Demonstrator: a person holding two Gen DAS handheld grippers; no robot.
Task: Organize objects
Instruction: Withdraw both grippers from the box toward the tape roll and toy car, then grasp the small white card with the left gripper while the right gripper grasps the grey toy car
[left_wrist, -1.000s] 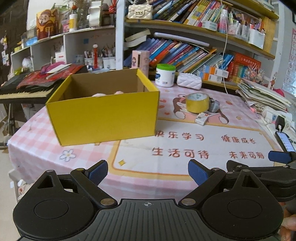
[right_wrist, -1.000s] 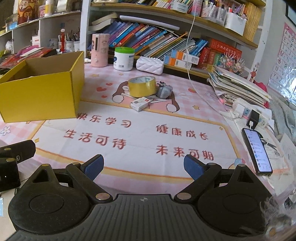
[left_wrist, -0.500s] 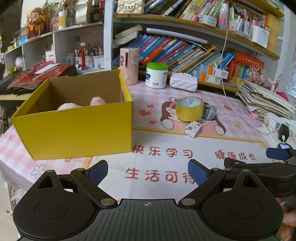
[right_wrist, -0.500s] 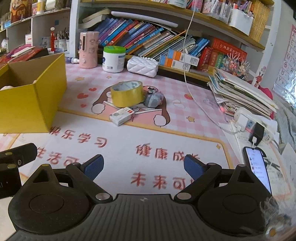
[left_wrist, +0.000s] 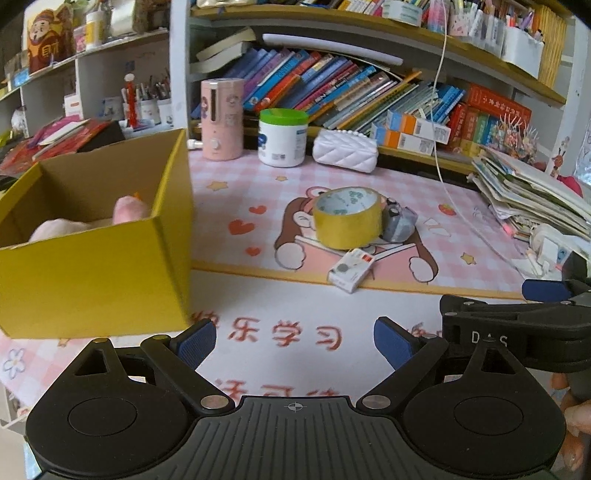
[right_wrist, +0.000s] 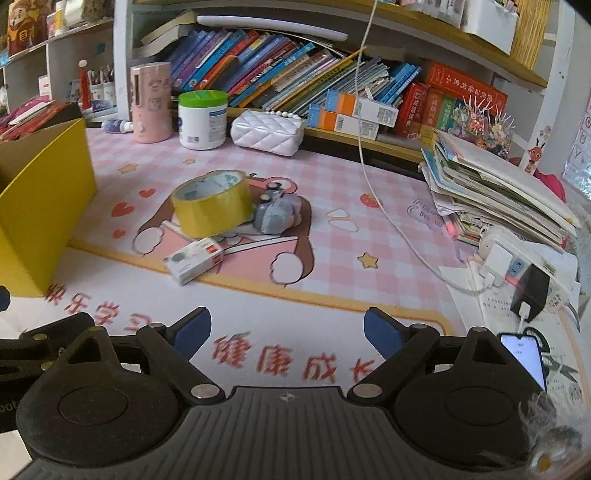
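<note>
A yellow tape roll (left_wrist: 347, 218) (right_wrist: 212, 205) stands on the pink printed mat. A grey toy (left_wrist: 399, 223) (right_wrist: 277, 216) lies against its right side, and a small white carton (left_wrist: 351, 269) (right_wrist: 194, 260) lies in front of it. The open yellow cardboard box (left_wrist: 92, 273) (right_wrist: 44, 206) at the left holds a pink plush (left_wrist: 125, 212). My left gripper (left_wrist: 293, 341) is open over the mat, near the box's corner and short of the carton. My right gripper (right_wrist: 287, 332) hovers short of the tape roll; its jaws are closing slightly with nothing between them.
At the back stand a pink canister (left_wrist: 221, 118), a white jar with a green lid (left_wrist: 282, 138) and a white quilted purse (left_wrist: 345, 151), below full bookshelves. On the right are a paper stack (right_wrist: 498, 192), a charger cable (right_wrist: 369, 166) and a phone (right_wrist: 522, 354).
Both grippers have moved forward and to the right over the table. The yellow box has slid toward the left edge of both views. The tape roll, toy and carton look nearer.
</note>
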